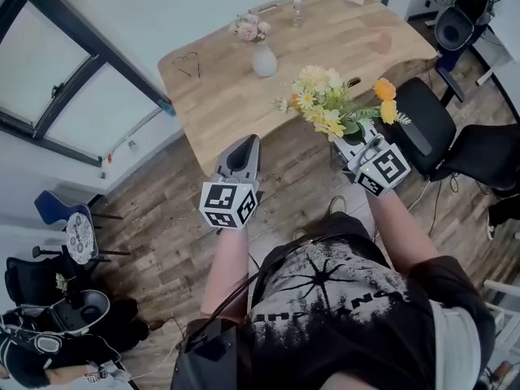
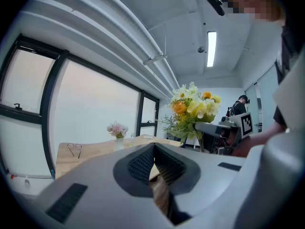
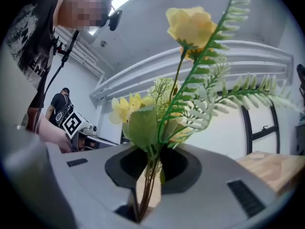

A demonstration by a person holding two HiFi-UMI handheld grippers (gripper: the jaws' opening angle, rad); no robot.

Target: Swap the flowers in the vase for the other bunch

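A white vase (image 1: 264, 60) with pink flowers (image 1: 251, 28) stands on the wooden table (image 1: 219, 96), well beyond both grippers. The same pink flowers (image 2: 117, 129) show small in the left gripper view. My right gripper (image 1: 351, 139) is shut on the stems of a yellow and orange bunch (image 1: 335, 101), held in the air off the table's near edge. Those stems (image 3: 148, 185) run between its jaws, the yellow bloom (image 3: 190, 26) above. My left gripper (image 1: 241, 153) is shut and empty, pointing at the table's near edge. The yellow bunch (image 2: 193, 109) appears to its right.
A pair of glasses (image 1: 188, 63) lies on the table's left part, and a small clear bottle (image 1: 298, 10) stands at the far side. Black chairs (image 1: 429, 124) stand to the right of the table. Another person (image 2: 239, 106) is in the room's background.
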